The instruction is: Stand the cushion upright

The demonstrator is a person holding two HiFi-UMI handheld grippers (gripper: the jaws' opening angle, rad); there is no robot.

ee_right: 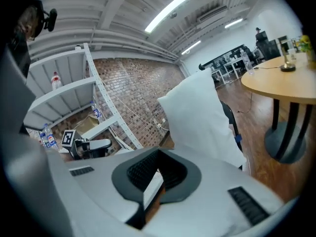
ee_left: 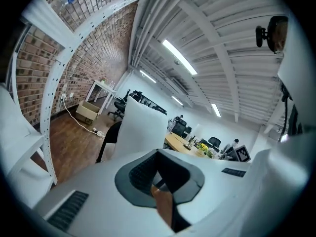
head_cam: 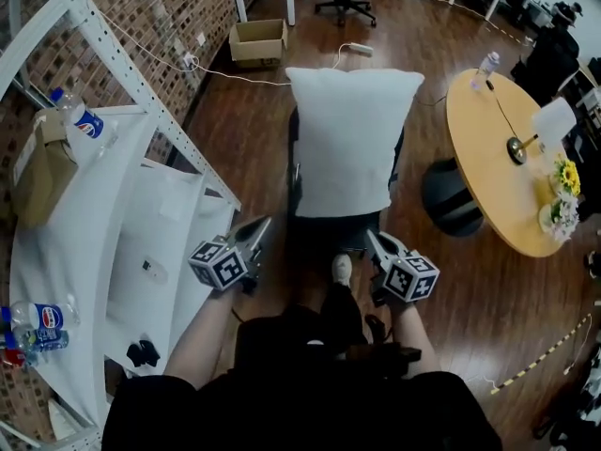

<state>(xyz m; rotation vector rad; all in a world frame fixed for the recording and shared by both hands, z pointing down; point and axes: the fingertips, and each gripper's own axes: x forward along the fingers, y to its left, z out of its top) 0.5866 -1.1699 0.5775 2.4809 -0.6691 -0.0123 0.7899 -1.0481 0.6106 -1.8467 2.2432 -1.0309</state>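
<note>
White cushion (head_cam: 352, 139) stands tall on the black chair (head_cam: 321, 235) in your head view, apart from the left gripper (head_cam: 261, 224) and right gripper (head_cam: 373, 240); left gripper view: jaws pressed together, empty; right gripper view: same; nothing props the cushion, so it could flop.

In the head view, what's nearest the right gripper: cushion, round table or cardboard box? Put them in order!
1. The cushion, straight ahead of the right gripper.
2. The round table, off to the right.
3. The cardboard box, far back left.

The black chair (head_cam: 324, 233) bears the white cushion (head_cam: 352, 139), standing upright.
</note>
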